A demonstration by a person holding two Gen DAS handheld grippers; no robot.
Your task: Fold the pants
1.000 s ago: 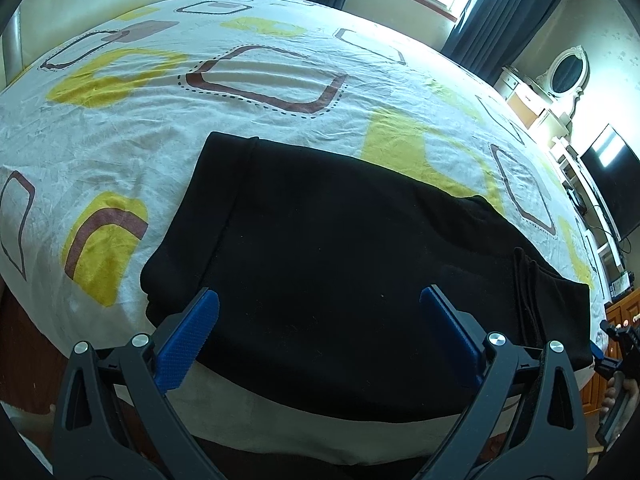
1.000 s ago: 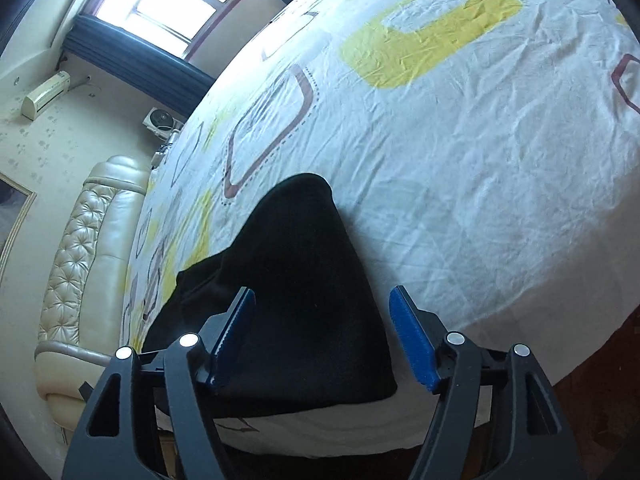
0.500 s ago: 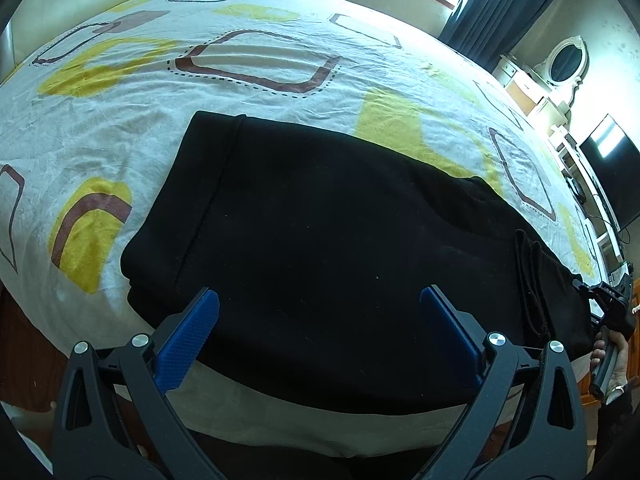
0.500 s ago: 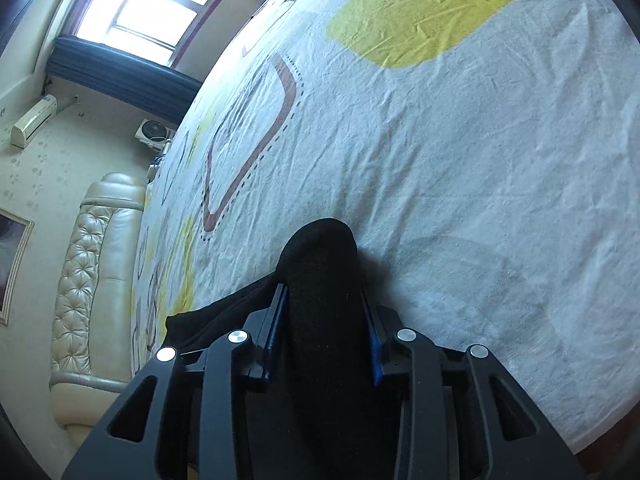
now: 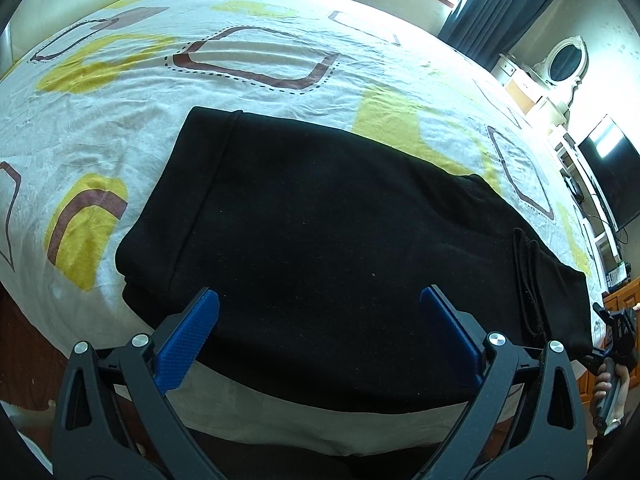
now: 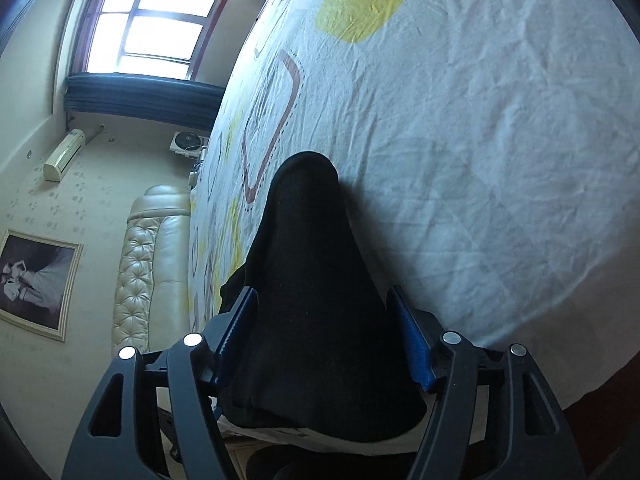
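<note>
We get 2 wrist views. Our left one looks steeply down, close over the black pants (image 5: 320, 220) from the bed's (image 5: 260, 60) near edge. Our right one sits nearer, rolled sideways, facing along the same pants (image 6: 312, 280) toward the window (image 6: 148, 28).

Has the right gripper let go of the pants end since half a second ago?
Yes. The right gripper was pinched on the black pants then; now its jaws are opening, blue pads standing apart either side of the cloth on the bedsheet.
</note>
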